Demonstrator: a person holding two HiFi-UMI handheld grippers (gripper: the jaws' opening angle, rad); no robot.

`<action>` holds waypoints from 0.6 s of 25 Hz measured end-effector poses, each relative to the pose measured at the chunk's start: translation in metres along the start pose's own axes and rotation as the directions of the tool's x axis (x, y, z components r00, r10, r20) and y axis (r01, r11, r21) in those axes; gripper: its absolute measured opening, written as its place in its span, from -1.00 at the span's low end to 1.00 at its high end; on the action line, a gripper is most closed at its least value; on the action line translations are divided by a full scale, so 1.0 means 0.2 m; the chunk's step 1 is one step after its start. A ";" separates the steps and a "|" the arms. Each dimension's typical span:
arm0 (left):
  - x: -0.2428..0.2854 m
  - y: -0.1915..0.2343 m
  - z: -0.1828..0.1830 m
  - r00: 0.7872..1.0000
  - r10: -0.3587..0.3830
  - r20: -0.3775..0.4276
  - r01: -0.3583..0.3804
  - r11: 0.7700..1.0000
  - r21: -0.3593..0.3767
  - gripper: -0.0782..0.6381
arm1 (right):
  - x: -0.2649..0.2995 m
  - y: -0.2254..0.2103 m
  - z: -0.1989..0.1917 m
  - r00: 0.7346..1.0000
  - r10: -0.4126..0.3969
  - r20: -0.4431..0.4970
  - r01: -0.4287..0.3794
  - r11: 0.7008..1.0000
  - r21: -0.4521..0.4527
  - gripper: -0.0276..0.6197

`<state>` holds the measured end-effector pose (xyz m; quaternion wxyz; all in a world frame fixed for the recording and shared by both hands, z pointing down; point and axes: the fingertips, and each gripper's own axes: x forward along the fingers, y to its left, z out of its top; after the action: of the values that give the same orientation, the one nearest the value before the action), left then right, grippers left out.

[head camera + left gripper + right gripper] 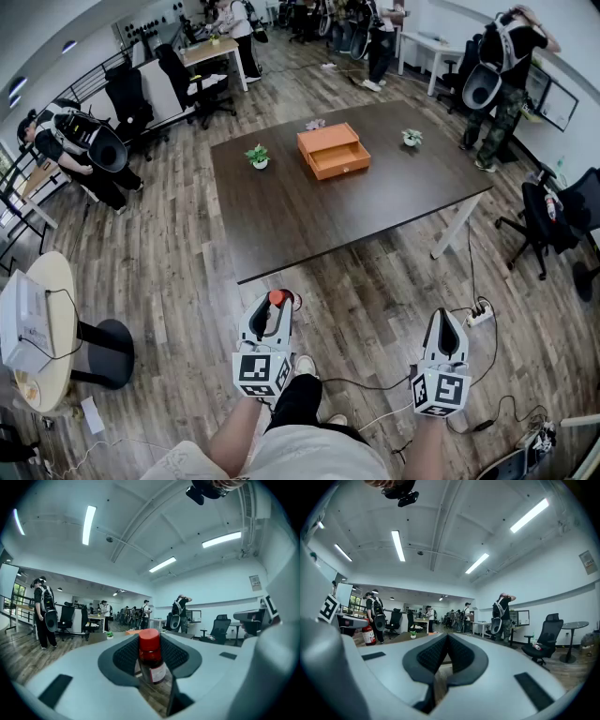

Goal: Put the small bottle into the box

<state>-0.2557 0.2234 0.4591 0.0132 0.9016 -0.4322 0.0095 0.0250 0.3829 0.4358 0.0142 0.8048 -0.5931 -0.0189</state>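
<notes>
Foreground, head view: two forearms hold a pair of grey two-jaw grippers level above a wood-plank floor (pixel 178 234). The left gripper (pixel 280 306) is clamped on a small dark glass bottle with a red cap and a white label (pixel 151 656); the bottle stands upright between the ribbed pads, cap above the jaw tips. The right gripper (pixel 444 317) is closed, its jaw tips meeting with nothing between them. A white power strip (pixel 480 314) lies on the floor just beside the right gripper.

Middle ground: a dark brown rectangular table (pixel 309 225), its near edge just beyond the bottle. The bottle hangs over the floor, not over the tabletop.

Further back on the table: an orange rectangular box (pixel 333 150), open at the top, well apart from the bottle. Two small potted green plants flank it, one to its left (pixel 258 156), one to its right (pixel 412 138).

Background: black office chairs, desks and several standing people.
</notes>
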 end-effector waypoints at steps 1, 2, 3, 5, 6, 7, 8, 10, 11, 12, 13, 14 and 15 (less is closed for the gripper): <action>-0.07 -0.03 0.00 1.000 -0.004 -0.003 0.004 1.000 0.006 -0.40 | -0.07 -0.01 0.00 1.000 -0.003 -0.009 0.003 1.000 0.001 -0.91; -0.13 -0.06 0.00 1.000 -0.008 -0.006 0.008 1.000 0.010 -0.40 | -0.14 -0.02 -0.01 1.000 -0.006 -0.017 0.006 1.000 0.002 -0.91; -0.19 -0.09 0.00 1.000 -0.010 -0.009 0.010 1.000 0.013 -0.40 | -0.21 -0.02 -0.01 1.000 -0.011 -0.023 0.011 1.000 0.004 -0.91; -0.28 -0.12 0.00 1.000 -0.014 -0.012 0.014 1.000 0.014 -0.40 | -0.31 -0.03 -0.01 0.999 -0.024 -0.025 0.024 1.000 0.006 -0.91; -0.31 -0.13 0.00 1.000 -0.017 -0.011 0.017 1.000 0.016 -0.40 | -0.35 -0.03 0.00 0.999 -0.031 -0.022 0.031 1.000 0.006 -0.91; -0.33 -0.14 0.00 1.000 -0.019 -0.009 0.020 1.000 0.019 -0.40 | -0.38 -0.03 0.01 0.999 -0.036 -0.017 0.036 0.999 0.008 -0.91; -0.35 -0.15 0.01 1.000 -0.020 -0.005 0.021 1.000 0.024 -0.40 | -0.40 -0.03 0.02 0.999 -0.038 -0.013 0.038 0.999 0.011 -0.91; -0.39 -0.16 0.03 1.000 -0.019 0.003 0.019 0.999 0.027 -0.40 | -0.43 -0.02 0.04 0.999 -0.035 -0.007 0.035 0.999 0.017 -0.91; -0.40 -0.17 0.04 1.000 -0.018 0.006 0.018 1.000 0.024 -0.40 | -0.45 -0.02 0.06 1.000 -0.031 -0.005 0.031 0.999 0.016 -0.91; -0.41 -0.18 0.04 1.000 -0.017 0.006 0.017 1.000 0.021 -0.40 | -0.46 -0.02 0.07 1.000 -0.028 -0.002 0.028 1.000 0.015 -0.91; -0.42 -0.18 0.05 1.000 -0.015 0.006 0.015 1.000 0.019 -0.40 | -0.47 -0.01 0.08 1.000 -0.024 0.001 0.024 1.000 0.014 -0.91; -0.44 -0.19 0.05 1.000 -0.013 0.006 0.013 1.000 0.020 -0.40 | -0.48 0.00 0.09 1.000 -0.020 0.006 0.020 1.000 0.014 -0.91; -0.46 -0.19 0.06 1.000 -0.010 0.007 0.009 1.000 0.023 -0.40 | -0.49 0.01 0.10 1.000 -0.018 0.013 0.017 1.000 0.017 -0.91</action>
<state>-0.2839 0.3188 0.4446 0.0012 0.9038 -0.4278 0.0112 -0.0064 0.4768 0.4169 0.0035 0.8099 -0.5862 -0.0193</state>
